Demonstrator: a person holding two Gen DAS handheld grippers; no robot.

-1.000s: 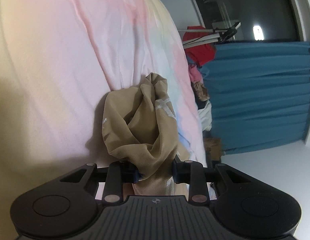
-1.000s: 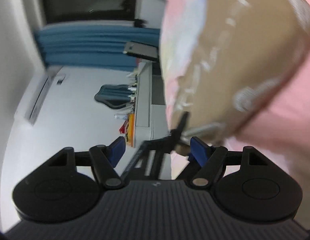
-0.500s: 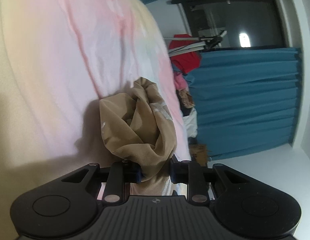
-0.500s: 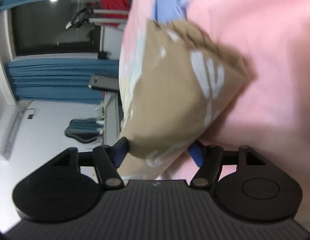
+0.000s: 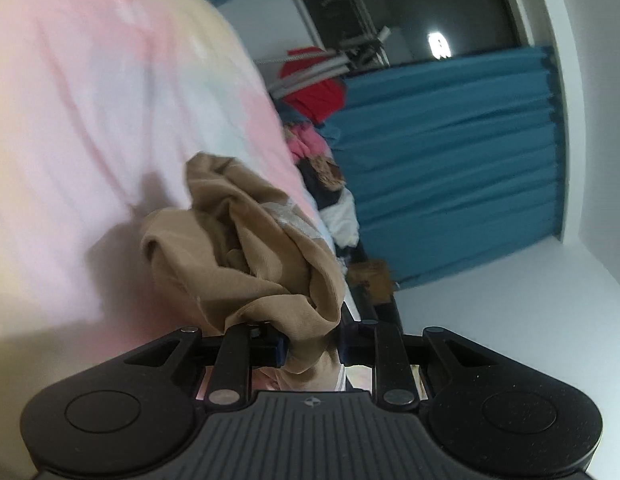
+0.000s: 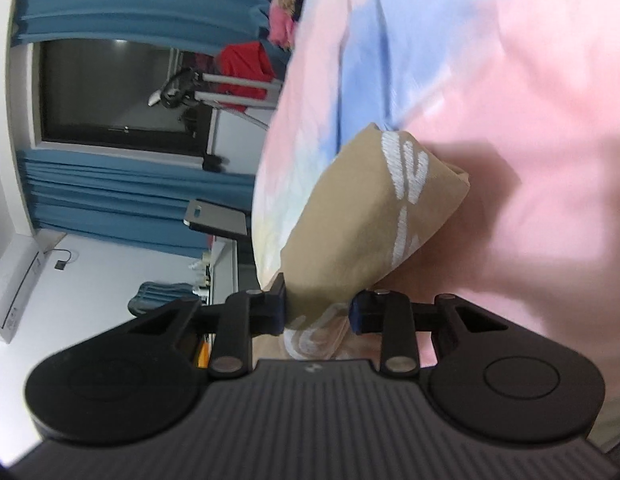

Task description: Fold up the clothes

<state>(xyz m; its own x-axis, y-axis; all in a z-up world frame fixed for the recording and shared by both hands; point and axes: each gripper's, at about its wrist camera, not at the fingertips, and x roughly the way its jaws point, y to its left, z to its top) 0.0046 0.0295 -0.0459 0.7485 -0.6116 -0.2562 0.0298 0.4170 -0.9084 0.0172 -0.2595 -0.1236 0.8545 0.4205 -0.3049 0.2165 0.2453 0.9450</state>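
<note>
Two-handed grasp on a tan garment above a pastel bedsheet, both wrist views. The left gripper is pinching a bunched, crumpled portion of the garment, its fingers closed on a thick twist of cloth that is spilling forward in loose folds. The right gripper is clamping a smoother portion of the same tan garment, which is carrying white printed markings; its fingers are closing on the cloth from both sides, and the fabric ahead of them is forming a flat, pointed panel.

The garment is hanging clear of the bedsheet near the bed's edge, casting a shadow on the sheet just beside it, which suggests it is being lifted rather than resting. Holding it at two separate places is probably serving to spread the cloth so that it can be laid flat on the bed before any fold; the bunching at the left gripper indicates that the spreading is not yet complete.

Beyond the bed's edge, a blue curtain, a dark window and a rack with a red garment are showing. A heap of other clothes is lying at the far end of the bed.
</note>
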